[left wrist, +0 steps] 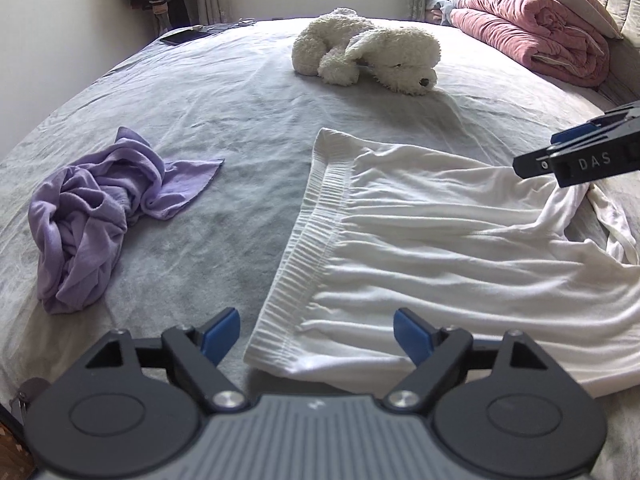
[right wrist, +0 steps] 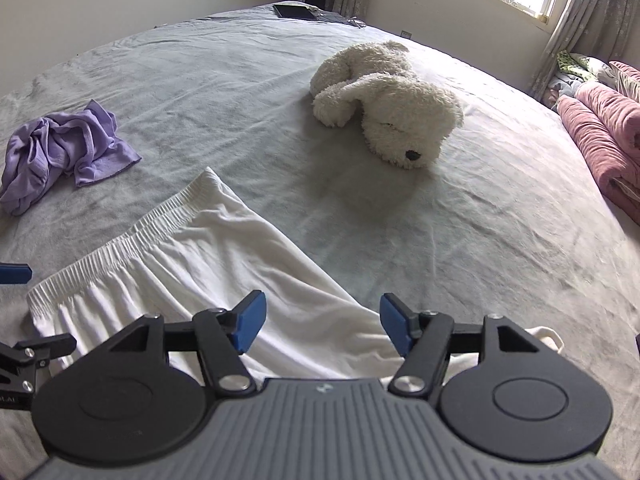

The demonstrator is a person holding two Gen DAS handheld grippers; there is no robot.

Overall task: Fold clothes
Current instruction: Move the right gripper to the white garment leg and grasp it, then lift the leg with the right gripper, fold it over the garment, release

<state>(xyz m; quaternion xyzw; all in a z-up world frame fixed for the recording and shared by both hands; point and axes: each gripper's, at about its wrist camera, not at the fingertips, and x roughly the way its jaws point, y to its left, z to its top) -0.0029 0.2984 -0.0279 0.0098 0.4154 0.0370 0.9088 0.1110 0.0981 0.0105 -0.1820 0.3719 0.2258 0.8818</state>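
the left gripper hovers with its blue pads spread, gripping nothing, just above the near corner of the white elastic-waisted cotton garment. the right gripper is likewise spread and bare over the garment's other end. the garment lies spread out flat, rippled, on the grey bed sheet, with no fold visible. farther left a lilac jersey garment sits in a crumpled heap. beyond lie a cream plush dog and a rolled pink quilt. in my judgement, both garments want folding.
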